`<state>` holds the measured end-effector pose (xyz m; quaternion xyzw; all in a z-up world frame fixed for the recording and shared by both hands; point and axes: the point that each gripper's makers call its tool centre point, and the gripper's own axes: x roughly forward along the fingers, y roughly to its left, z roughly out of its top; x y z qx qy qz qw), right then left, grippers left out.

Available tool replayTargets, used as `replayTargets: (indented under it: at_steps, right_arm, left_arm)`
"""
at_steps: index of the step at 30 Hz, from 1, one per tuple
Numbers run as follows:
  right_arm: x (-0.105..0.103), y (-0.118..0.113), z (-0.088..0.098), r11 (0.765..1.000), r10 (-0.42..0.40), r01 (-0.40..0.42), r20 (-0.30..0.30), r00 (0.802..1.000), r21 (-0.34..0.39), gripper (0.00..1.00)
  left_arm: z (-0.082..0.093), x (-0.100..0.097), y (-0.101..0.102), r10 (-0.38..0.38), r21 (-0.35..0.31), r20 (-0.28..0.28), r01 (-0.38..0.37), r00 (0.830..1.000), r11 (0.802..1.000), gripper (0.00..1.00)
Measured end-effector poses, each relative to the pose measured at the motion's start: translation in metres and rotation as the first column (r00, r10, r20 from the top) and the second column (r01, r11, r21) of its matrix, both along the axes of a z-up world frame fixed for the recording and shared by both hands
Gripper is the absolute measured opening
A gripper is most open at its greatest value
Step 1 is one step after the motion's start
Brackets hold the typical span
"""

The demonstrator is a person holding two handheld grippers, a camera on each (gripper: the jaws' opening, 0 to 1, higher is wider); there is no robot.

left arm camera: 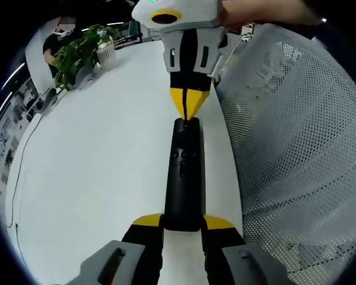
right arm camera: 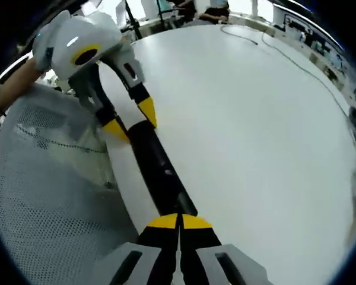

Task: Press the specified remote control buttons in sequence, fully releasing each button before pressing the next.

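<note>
Left fingers (left arm camera: 183, 223) clamp the remote's (left arm camera: 183, 178) near end, flat on the white tabletop (left arm camera: 95, 154). Right fingers (right arm camera: 179, 221), closed together, rest tips on its far end, short of the buttons (left arm camera: 183, 159). Can't judge presses done; sequence looks pending. Mesh chair (left arm camera: 296, 142) alongside.

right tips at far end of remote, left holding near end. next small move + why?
Probably slide the right gripper back along the remote and lower its shut tips onto a button. The tips sit at the far end, beyond the button cluster, while the left gripper clamps the near end, steadying it on the table.
</note>
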<state>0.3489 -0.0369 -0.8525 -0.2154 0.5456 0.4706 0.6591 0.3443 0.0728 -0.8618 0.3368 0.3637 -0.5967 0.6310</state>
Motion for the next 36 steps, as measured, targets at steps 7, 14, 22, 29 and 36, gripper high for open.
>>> replayTargets:
  at_steps: [7,14,22,29,36]
  right_arm:
    - [-0.004,-0.001,0.003,0.998,0.063,-0.064,0.048,0.997,0.018,0.0]
    - [-0.002,0.012,0.005,0.995,0.094,-0.098,0.098,0.991,0.036,0.0]
    - [0.0,0.013,0.001,0.992,0.127,-0.128,0.114,0.985,0.004,0.0]
    - [-0.001,0.013,0.0,0.99,0.14,-0.14,0.13,0.982,-0.01,0.0]
    - [-0.002,0.012,-0.001,0.973,0.23,-0.227,0.198,0.953,-0.038,0.0]
  left_arm:
    - [0.0,0.0,0.0,0.001,-0.001,0.0,-0.001,1.0,1.0,0.25]
    - [0.0,0.0,0.0,0.002,-0.002,-0.002,-0.002,1.0,1.0,0.25]
    - [0.0,0.0,0.0,0.004,-0.004,-0.002,-0.004,1.0,1.0,0.25]
    - [0.0,0.0,0.0,0.003,-0.007,-0.004,-0.003,1.0,1.0,0.25]
    - [0.0,0.0,0.0,0.002,-0.007,-0.004,-0.002,1.0,1.0,0.25]
